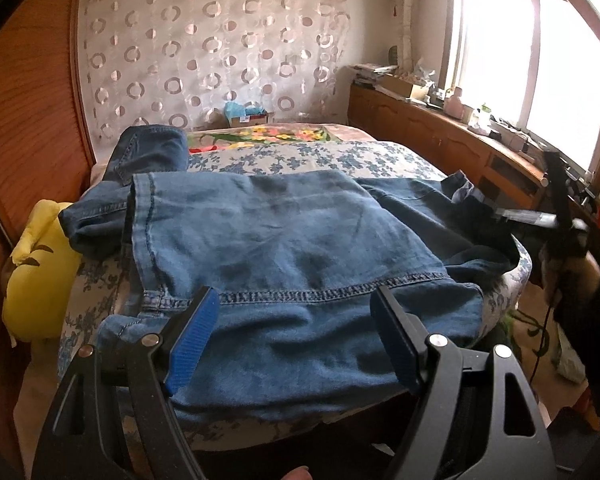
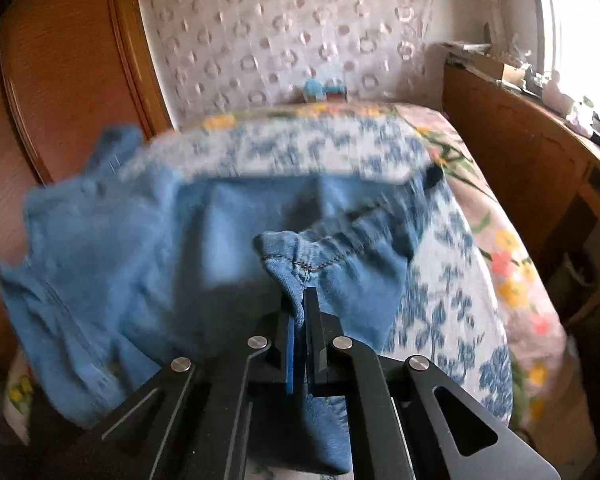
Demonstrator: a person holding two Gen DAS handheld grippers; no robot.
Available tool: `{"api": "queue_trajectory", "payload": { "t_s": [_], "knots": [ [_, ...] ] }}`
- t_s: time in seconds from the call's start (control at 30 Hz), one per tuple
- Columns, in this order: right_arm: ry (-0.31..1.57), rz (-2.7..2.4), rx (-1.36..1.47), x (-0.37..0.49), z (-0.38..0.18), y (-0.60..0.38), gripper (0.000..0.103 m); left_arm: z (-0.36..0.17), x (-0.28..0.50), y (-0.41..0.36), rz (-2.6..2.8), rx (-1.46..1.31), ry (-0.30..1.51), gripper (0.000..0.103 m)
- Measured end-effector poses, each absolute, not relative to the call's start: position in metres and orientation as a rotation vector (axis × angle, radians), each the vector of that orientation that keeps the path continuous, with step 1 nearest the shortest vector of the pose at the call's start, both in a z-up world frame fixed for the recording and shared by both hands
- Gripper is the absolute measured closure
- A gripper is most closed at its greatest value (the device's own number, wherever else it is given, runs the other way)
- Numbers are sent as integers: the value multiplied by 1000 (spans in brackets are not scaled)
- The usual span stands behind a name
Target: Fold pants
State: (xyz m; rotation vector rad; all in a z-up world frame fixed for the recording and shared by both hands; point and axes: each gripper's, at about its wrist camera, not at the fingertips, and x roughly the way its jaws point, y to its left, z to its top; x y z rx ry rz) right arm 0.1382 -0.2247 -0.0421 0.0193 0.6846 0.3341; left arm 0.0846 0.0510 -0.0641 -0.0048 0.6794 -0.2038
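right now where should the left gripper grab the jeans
Grip the stitched hem edge of the jeans, coming in from the near side of the bed. The left gripper is open just above it, and the thick hem lies flat across the gap. The right gripper already pinches another bunched seam.

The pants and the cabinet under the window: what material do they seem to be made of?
The pants look like blue denim, matte and a little faded: woven texture and a thick stitched hem show. The cabinet under the window looks like wood or wood veneer with a slightly glossy orange-brown finish and raised door panels; the pictures cannot tell which.
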Motion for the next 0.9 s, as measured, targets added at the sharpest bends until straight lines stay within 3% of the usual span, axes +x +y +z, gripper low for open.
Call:
{"api": "queue_trajectory", "payload": {
  "t_s": [0.33,0.53,0.63,0.7,0.9],
  "knots": [
    [423,622,-6,89,90,-135,100,-49,68,78,-154,-42,625,24],
    [384,848,-33,60,119,-49,98,-47,55,106,-103,-71,611,24],
    [446,862,-94,62,109,-20,76,-49,54,116,-89,-79,617,24],
    [462,869,-106,66,106,-18,55,-51,54,119,-82,-80,619,24],
    [481,783,-151,93,103,-40,53,-61,62,118,-99,-100,637,24]
  ]
}}
